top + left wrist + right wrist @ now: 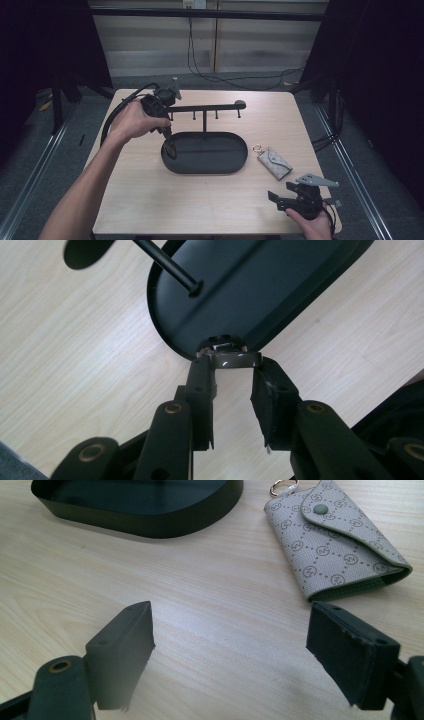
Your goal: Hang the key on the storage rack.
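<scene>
Left tool (231, 371) gripping dark strap (232, 360), monogrammed grey pouch (336, 535)

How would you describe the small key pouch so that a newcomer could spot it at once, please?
Start at the black oval tray in the middle of the wooden table. Just to its right lies the pouch: flat, grey, patterned, with a snap flap and gold ring.

One black tray stand (235, 159), one patterned key pouch (274, 162), two hand-held grippers.

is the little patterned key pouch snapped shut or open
Shut: the key pouch's flap lies folded flat over the body, its snap button seated on it.
</scene>
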`<state>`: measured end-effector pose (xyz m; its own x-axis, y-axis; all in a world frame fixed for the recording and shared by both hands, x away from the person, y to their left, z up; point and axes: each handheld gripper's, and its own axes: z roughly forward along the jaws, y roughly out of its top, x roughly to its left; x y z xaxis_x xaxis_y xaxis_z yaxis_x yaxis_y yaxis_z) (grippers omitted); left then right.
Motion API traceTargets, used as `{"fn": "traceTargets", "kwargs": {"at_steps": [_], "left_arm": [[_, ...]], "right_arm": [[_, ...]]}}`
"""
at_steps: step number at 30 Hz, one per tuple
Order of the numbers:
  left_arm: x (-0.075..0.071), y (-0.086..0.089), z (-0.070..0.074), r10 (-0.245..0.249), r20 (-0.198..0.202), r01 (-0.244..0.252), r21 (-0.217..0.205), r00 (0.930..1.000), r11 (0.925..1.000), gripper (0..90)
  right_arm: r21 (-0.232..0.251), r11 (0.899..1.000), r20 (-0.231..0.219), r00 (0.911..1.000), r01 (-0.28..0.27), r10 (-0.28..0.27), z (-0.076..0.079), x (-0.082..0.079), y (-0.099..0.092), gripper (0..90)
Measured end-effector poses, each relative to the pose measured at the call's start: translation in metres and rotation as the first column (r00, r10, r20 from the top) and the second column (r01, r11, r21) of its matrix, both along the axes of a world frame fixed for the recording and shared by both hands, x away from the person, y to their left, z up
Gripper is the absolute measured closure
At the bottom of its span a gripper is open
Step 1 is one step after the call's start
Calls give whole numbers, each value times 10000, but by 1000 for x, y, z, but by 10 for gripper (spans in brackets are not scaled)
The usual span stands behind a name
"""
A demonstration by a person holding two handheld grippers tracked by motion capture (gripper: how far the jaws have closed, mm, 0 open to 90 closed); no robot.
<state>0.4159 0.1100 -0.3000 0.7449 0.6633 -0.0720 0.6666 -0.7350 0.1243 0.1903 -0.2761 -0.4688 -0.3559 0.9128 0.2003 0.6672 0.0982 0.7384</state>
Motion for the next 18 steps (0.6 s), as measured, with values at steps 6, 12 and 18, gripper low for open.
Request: {"fn": "traceTargets", "kwargs": {"at_steps": [6, 12, 18], "left_arm": [[10, -3, -1, 335, -65, -336, -42, 9994, 9994, 707], [21, -9, -2, 459, -169, -459, 5, 9988, 9989, 708], [29, -15, -3, 891, -32, -890, 241, 9960, 9957, 707]], "right_arm": [[12, 10000, -52, 10000, -23, 23, 0, 0, 0, 192], [2, 10000, -18, 10000, -80, 80, 0, 1, 0, 194], [-21, 9999, -1, 9999, -162, 162, 0, 1, 0, 194]]}}
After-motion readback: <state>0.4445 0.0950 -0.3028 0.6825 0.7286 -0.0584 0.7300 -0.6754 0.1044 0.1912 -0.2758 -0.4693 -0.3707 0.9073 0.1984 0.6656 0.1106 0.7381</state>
